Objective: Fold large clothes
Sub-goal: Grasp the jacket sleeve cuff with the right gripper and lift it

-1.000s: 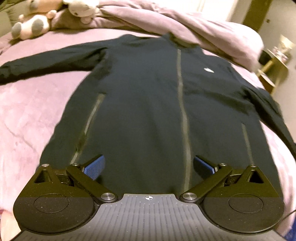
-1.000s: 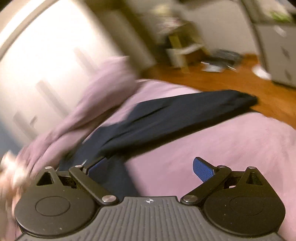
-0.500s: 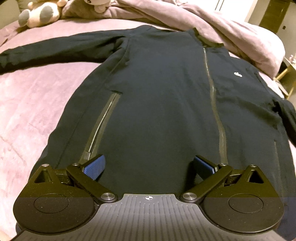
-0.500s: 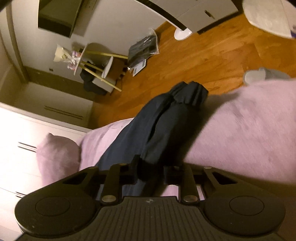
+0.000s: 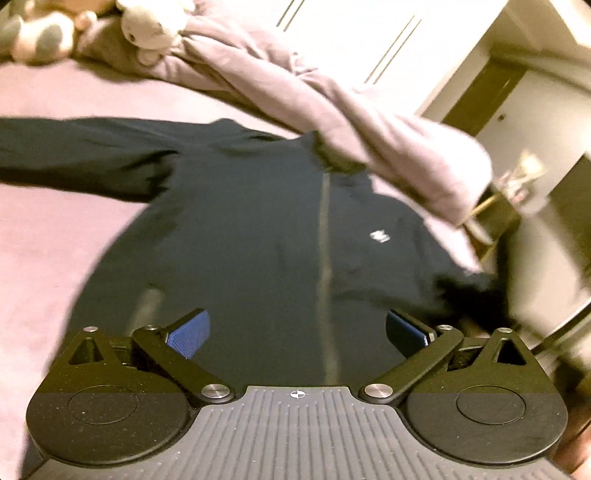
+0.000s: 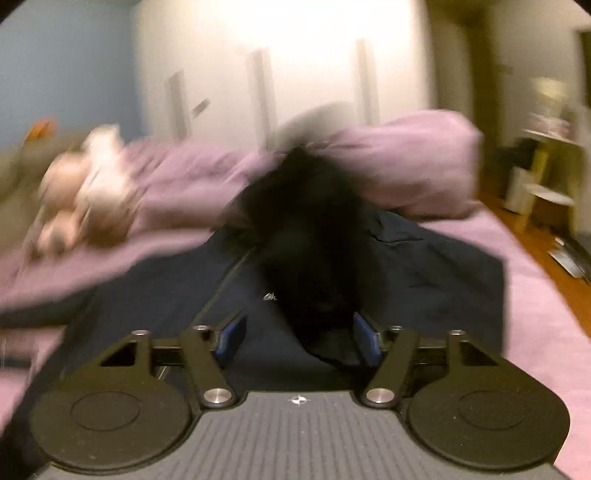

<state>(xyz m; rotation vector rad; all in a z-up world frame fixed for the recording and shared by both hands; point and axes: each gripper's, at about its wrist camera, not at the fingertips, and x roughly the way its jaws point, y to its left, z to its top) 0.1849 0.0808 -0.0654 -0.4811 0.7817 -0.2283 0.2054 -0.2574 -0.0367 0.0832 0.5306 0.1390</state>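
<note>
A dark navy zip jacket point(image 5: 258, 229) lies face up on the purple bed, its left sleeve point(image 5: 74, 155) stretched out to the left. My left gripper point(image 5: 295, 332) is open and empty, hovering over the jacket's lower front. In the right wrist view the jacket's body point(image 6: 424, 266) lies on the bed and its right sleeve point(image 6: 310, 240) is a dark blurred mass thrown across the chest. My right gripper point(image 6: 299, 338) stands open just behind that sleeve; the sleeve's end lies between the fingers, loose.
A bunched purple duvet point(image 5: 332, 103) lies along the jacket's collar. Plush toys point(image 5: 147, 26) sit at the head of the bed. The bed's right edge drops to a wooden floor point(image 6: 546, 251) with a small side table point(image 6: 543, 173).
My right gripper, shut on the right sleeve half a second ago, has swung over the jacket and opened, letting the sleeve go. My left gripper has shifted slightly and stayed open.
</note>
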